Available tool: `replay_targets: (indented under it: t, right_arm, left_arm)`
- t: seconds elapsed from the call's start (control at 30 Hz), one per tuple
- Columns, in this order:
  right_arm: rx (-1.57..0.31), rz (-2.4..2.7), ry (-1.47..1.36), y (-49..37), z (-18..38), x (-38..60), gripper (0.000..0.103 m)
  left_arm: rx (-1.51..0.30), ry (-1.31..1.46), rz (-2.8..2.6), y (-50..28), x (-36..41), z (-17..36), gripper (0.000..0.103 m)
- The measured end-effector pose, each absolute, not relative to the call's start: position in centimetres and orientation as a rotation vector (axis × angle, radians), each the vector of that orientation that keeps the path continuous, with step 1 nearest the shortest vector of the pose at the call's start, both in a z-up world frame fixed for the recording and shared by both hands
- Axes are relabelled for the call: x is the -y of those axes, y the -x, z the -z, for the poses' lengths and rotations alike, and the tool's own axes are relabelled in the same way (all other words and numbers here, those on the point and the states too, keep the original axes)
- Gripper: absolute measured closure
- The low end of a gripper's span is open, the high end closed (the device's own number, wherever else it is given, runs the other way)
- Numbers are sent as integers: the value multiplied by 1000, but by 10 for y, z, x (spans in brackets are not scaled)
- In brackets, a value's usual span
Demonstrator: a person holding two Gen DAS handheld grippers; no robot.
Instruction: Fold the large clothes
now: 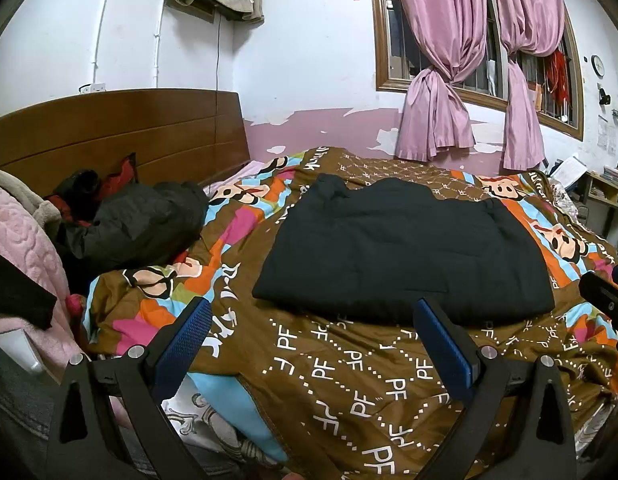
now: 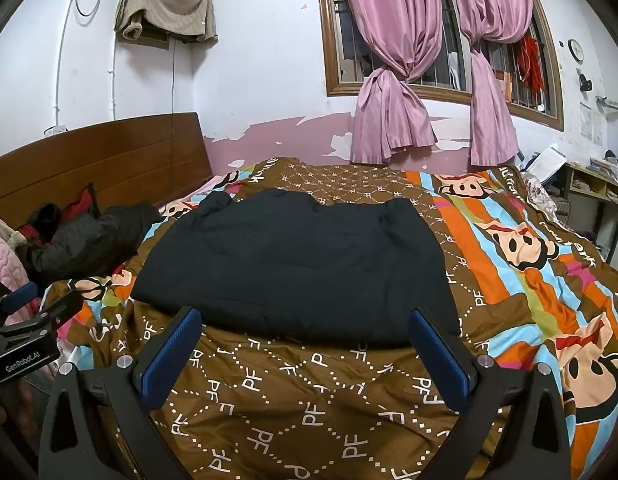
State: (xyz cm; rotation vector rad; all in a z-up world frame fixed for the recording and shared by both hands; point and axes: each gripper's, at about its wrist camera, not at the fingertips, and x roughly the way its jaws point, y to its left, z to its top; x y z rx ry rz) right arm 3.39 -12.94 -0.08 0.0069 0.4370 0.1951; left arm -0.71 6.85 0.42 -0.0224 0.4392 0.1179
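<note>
Left gripper [image 1: 313,344]: jaws spread wide and empty, held above the quilt on the near side of the dark garment, touching nothing.
Right gripper [image 2: 307,350]: also spread wide and empty, near the garment's front edge and apart from it.
Dark garment [image 2: 293,268]: lies flat on the patterned quilt [image 2: 309,400] as a broad, roughly rectangular slab; its near edge is straight, and its far edge is lumpy toward the headboard side.
Other clothes: a dark padded jacket [image 1: 137,220] sits heaped beyond the garment's left side, against the wooden headboard [image 1: 109,128]; pink fleece [image 1: 25,224] hangs at the far left.
Step in hand: judging by the tidy outline, the garment looks partly folded, with both tools between grasps.
Next move: probably each gripper pinches one near corner of the garment and carries that edge over toward the far edge, keeping the layers aligned.
Risk: thick fabric may slip from a shallow pinch.
</note>
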Motion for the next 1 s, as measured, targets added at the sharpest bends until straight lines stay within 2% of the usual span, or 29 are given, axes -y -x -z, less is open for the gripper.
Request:
replay_targets:
  t: [1.0]
  right_arm:
    - [-440,-196,-10,-34,0,129,0]
  left_arm:
    - [-438,18,-119,7,-69,-3,4]
